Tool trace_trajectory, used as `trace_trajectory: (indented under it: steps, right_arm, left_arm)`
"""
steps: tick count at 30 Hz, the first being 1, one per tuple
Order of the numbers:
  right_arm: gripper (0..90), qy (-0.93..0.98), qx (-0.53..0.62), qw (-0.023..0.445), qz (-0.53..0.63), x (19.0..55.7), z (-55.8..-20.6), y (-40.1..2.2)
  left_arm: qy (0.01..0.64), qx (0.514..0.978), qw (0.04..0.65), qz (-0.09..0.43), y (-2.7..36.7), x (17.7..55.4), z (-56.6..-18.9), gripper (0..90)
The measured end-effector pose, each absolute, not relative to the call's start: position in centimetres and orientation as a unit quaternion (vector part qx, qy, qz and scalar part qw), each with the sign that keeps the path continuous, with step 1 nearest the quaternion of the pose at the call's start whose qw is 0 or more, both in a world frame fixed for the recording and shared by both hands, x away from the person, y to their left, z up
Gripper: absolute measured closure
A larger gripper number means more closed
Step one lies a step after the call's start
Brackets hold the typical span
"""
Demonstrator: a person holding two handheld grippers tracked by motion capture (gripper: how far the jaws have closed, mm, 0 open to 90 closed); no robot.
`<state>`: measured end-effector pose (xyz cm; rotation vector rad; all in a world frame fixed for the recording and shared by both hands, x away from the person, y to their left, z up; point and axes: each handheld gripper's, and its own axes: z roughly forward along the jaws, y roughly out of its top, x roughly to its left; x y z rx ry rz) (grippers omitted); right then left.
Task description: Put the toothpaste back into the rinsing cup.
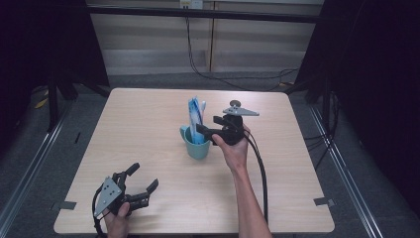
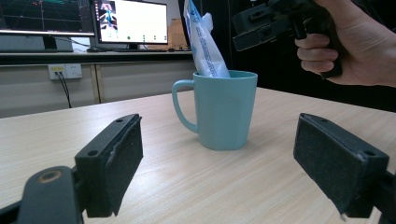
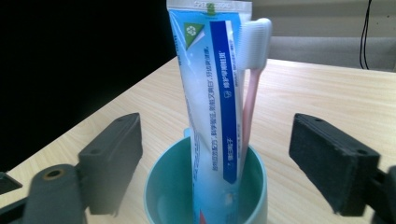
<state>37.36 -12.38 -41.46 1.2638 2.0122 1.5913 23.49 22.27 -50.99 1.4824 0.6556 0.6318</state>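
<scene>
The tube [image 3: 210, 116] and toothbrush [image 3: 252, 84] stood upright in the mug [image 1: 197, 145] mid-surface, so placing looked done. The right gripper [image 1: 210, 127] hung beside them, fingers spread and empty; the left gripper [image 1: 141, 179] rested near the front edge, fingers spread too.

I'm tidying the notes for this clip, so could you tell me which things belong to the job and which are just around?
In the job: mug, toothpaste tube, toothbrush, right gripper.
Just around: left gripper, monitors, wall socket.

toothpaste tube [image 3: 210, 116] and toothbrush [image 3: 252, 70] in mug [image 1: 195, 144], mid-table [image 1: 148, 114]
</scene>
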Motion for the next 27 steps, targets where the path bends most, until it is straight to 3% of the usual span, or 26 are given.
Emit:
trace_trajectory:
  steps: [27]
  right_arm:
    - [14.6,0.684,0.468,0.173,0.532,34.6,-41.5,-16.5]
  left_arm:
    - [0.288,0.652,0.644,0.277,22.3,23.5,-51.0,15.8]
